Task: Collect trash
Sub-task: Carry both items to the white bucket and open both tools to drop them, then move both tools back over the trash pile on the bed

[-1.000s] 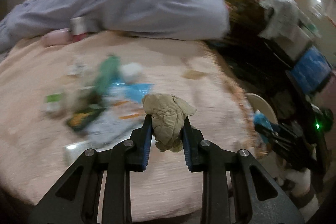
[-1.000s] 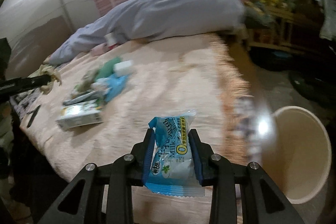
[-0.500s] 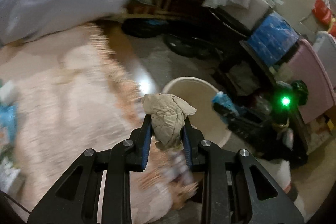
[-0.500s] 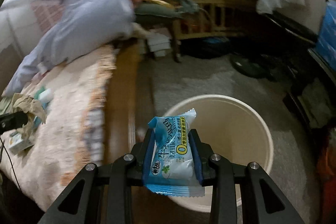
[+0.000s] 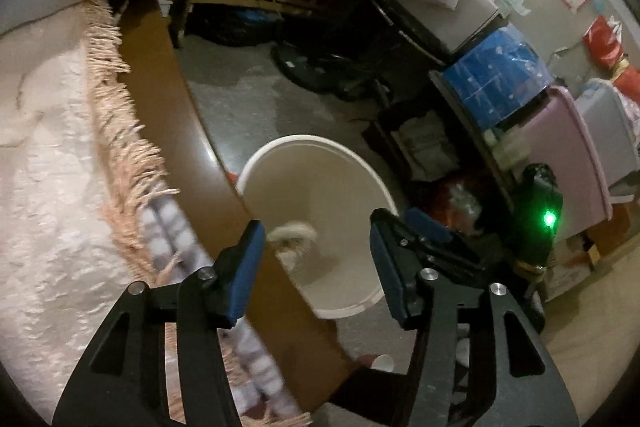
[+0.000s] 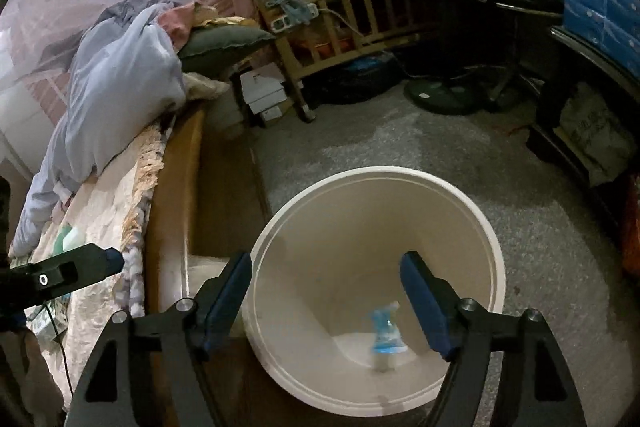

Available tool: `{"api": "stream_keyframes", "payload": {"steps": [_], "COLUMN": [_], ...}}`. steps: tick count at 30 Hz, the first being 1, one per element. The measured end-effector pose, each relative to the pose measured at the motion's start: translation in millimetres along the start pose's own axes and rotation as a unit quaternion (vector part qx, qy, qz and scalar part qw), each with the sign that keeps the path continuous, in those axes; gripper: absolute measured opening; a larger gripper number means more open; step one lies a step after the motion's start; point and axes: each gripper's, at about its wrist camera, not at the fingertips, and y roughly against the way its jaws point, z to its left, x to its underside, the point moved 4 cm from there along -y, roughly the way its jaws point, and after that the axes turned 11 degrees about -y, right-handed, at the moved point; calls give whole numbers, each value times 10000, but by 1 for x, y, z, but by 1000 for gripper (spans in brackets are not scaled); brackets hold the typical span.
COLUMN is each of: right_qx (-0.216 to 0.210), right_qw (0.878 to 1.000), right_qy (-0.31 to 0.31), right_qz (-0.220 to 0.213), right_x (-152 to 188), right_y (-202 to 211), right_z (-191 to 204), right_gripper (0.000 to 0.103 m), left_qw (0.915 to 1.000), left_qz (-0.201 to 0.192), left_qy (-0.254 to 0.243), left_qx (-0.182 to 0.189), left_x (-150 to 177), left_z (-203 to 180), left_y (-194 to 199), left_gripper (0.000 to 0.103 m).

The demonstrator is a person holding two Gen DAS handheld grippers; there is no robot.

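A cream plastic bucket (image 5: pixel 308 151) stands on the floor beside the bed; it also shows in the right wrist view (image 6: pixel 494 239). My left gripper (image 5: pixel 316 261) is open above its near rim, and a crumpled beige paper wad (image 5: pixel 292 237), blurred, is inside the bucket between the jaws. My right gripper (image 6: pixel 326 297) is open over the bucket, and a blue snack wrapper (image 6: pixel 386 331), blurred, is down inside it. The left gripper's finger (image 6: pixel 72 269) shows at the left of the right wrist view.
The bed with a pink fringed blanket (image 5: pixel 48 187) and wooden frame (image 5: pixel 172 131) lies left. More trash (image 6: pixel 70 239) lies on the bed. A wooden crib (image 6: pixel 344 7), fan base (image 6: pixel 440 99) and storage boxes (image 5: pixel 500 79) ring the grey floor.
Both grippers opened over the bucket. The paper wad left the left gripper and the blue wrapper left the right one; both are now inside the bucket.
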Motion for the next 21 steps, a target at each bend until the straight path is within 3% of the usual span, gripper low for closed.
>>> {"api": "stream_keyframes", "payload": {"steps": [7,15,21], "right_qx": [5,29,-72], "right_qw": [9996,9980,9939], "right_qy": [284,636,1089], "right_qz": [-19,35,-153], "right_x": [7,21,35], "right_y": [-3,-4,13], "right_z": [17,45,91], "right_gripper": [74,74,75], "left_qw": [9967,9843,9767], "left_qz": [-153,-267,-355], "left_qy": [-26,-103,-26], "left_qx": [-800,-1740,-2117], "left_x": [16,46,67], "left_z": [19,47,69], "left_y": [35,80,115], "left_gripper": [53,53,53]}}
